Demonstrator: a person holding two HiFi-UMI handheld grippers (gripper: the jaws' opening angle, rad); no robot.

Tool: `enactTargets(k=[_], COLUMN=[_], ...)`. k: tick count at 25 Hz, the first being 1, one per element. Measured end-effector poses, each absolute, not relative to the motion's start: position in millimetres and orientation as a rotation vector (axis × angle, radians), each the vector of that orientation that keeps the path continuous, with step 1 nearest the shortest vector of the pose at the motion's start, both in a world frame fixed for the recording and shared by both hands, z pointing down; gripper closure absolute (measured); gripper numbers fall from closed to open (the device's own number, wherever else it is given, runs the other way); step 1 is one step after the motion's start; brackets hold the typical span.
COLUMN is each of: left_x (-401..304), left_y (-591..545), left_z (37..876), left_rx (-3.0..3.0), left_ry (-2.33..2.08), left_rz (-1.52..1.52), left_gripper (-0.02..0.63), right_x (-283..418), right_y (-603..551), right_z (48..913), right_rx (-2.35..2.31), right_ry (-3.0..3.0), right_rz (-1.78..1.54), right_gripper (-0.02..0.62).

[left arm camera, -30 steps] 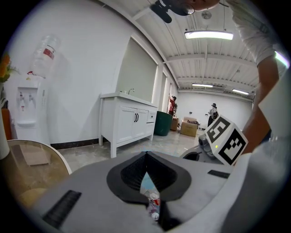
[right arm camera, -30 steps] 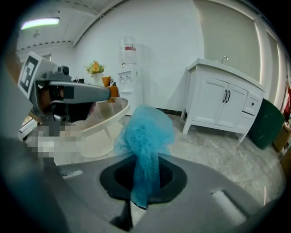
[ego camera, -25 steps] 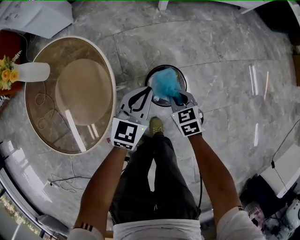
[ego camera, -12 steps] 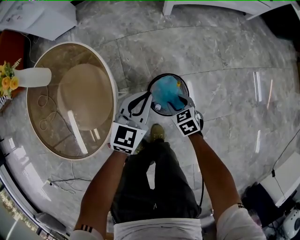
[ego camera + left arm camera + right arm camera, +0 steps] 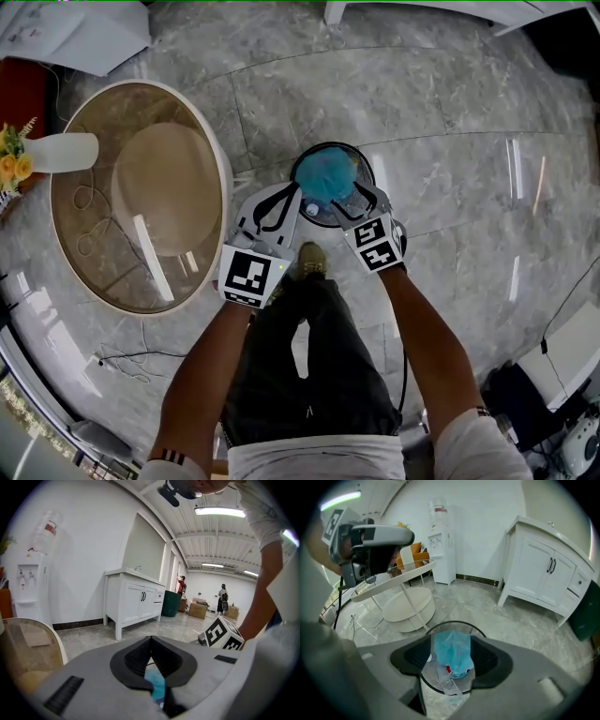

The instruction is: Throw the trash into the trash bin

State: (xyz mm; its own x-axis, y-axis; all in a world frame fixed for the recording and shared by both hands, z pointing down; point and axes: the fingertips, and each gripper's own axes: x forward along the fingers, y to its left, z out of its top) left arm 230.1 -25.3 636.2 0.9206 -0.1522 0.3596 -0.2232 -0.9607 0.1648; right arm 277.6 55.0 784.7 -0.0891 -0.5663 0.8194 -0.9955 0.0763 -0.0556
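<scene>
A crumpled blue plastic bag [image 5: 325, 176] sits in the mouth of a round black wire-mesh trash bin [image 5: 302, 165] on the marble floor. My right gripper [image 5: 352, 200] points steeply down over the bin's near rim. Its jaws are opening, and the blue bag [image 5: 452, 652] hangs loose between the parted pads, above other clear wrappers in the trash bin [image 5: 454, 622]. My left gripper [image 5: 296, 190] is level beside the bin's left edge, shut and empty, its fingertips meeting. Through the left gripper [image 5: 150, 642] a sliver of the blue bag [image 5: 156, 686] shows.
A round glass side table [image 5: 217, 141] stands close on the left, with a white vase of yellow flowers [image 5: 58, 148] on it. The person's shoe [image 5: 310, 257] is just behind the bin. Cables [image 5: 131, 361] trail on the floor. A white cabinet [image 5: 543, 573] and water dispenser [image 5: 440, 550] line the wall.
The right gripper has sunk toward the bin and its jaws have parted; the blue bag now sits lower, inside the bin's rim. The left gripper has barely moved.
</scene>
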Motion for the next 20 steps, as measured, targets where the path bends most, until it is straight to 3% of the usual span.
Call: enactTargets(k=[4, 10, 15, 20], left_x=[229.6, 223.7, 219.4, 213.1], left_y=[-22.8, -17.8, -17.1, -19.4], left_z=[629.0, 605.9, 573.5, 520.8], left_rx=[2.876, 2.873, 2.881, 2.881], left_ry=[-0.285, -0.281, -0.29, -0.325], left_rz=[0.511, 0.492, 0.447, 0.369], left_gripper=[0.606, 0.606, 0.606, 0.606], right_x=[280.9, 278.4, 283.1, 276.9], right_y=[49.8, 38.5, 28.9, 19.8], right_z=[760.6, 705.7, 650.2, 578.4], right_rx=[1.602, 1.667, 1.749, 1.825], right_ry=[-1.76, -1.818, -1.841, -1.902], right_rz=[0.828, 0.718, 0.634, 0.556], right_gripper=[0.369, 0.519, 0.586, 0.594])
